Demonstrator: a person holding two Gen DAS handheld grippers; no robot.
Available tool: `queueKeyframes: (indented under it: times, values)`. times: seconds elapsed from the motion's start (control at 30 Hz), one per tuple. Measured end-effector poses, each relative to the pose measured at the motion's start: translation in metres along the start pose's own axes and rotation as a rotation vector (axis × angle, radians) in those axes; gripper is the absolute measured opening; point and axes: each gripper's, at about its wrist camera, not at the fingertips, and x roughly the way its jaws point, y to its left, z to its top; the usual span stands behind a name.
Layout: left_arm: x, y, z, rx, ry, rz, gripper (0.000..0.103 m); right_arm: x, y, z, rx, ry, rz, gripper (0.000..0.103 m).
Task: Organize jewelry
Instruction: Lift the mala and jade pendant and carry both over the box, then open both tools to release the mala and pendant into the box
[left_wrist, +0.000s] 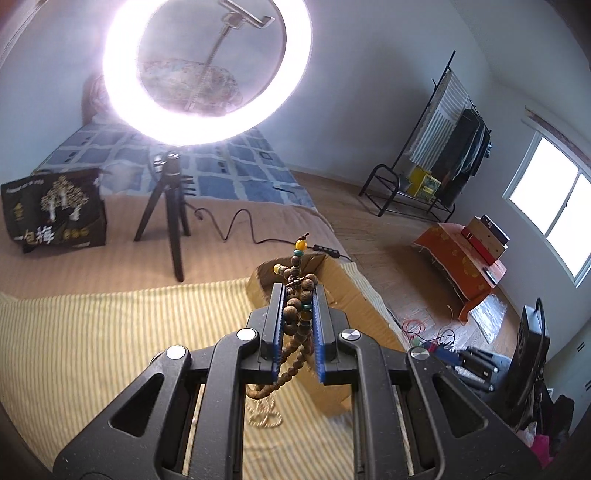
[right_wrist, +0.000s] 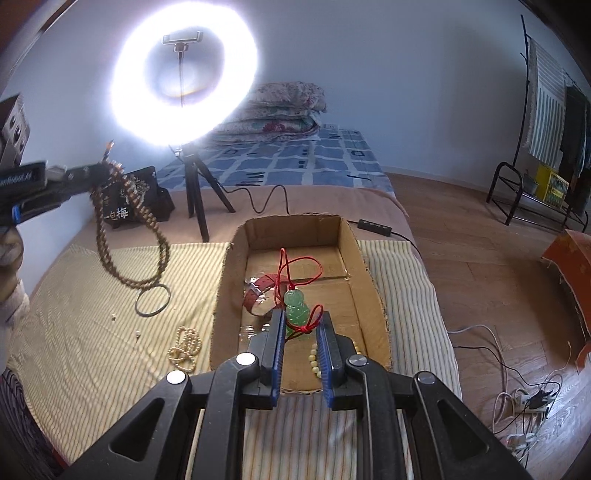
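Observation:
My left gripper (left_wrist: 300, 291) is shut on a wooden bead necklace (left_wrist: 295, 310), held up above the striped cloth; its loops hang below the jaws, also seen in the right wrist view (right_wrist: 129, 236). My right gripper (right_wrist: 301, 325) is open over the near end of the cardboard box (right_wrist: 373, 280). In the box lie a green jade pendant (right_wrist: 296, 308) on a red cord, a red watch strap (right_wrist: 258, 295) and a pale bead bracelet (right_wrist: 314, 360). A pearl strand (right_wrist: 184, 349) and a dark bangle (right_wrist: 153, 301) lie on the cloth left of the box.
A ring light on a tripod (right_wrist: 194, 177) stands behind the box with its cable (right_wrist: 266, 195) trailing right. A black bag (right_wrist: 144, 199) sits at the back left. Small loose beads (right_wrist: 137, 333) lie on the striped cloth (right_wrist: 92, 332). The bed edge drops to wooden floor on the right.

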Motion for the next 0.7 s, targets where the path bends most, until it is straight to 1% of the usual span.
queueKeyframes:
  times: [0.33,0.57,0.7]
  values:
    - [0.047,-0.028,0.022,0.069,0.002,0.012,0.012,0.017,-0.012,0.001,0.021,0.011,0.004,0.015]
    - [0.081,-0.034,0.032,0.084,0.015,0.014,0.012,0.033,-0.021,0.004,0.036,0.026,0.01,0.015]
    - [0.096,-0.038,0.033,0.094,0.024,0.014,0.012,0.043,-0.025,0.004,0.049,0.039,0.014,0.015]
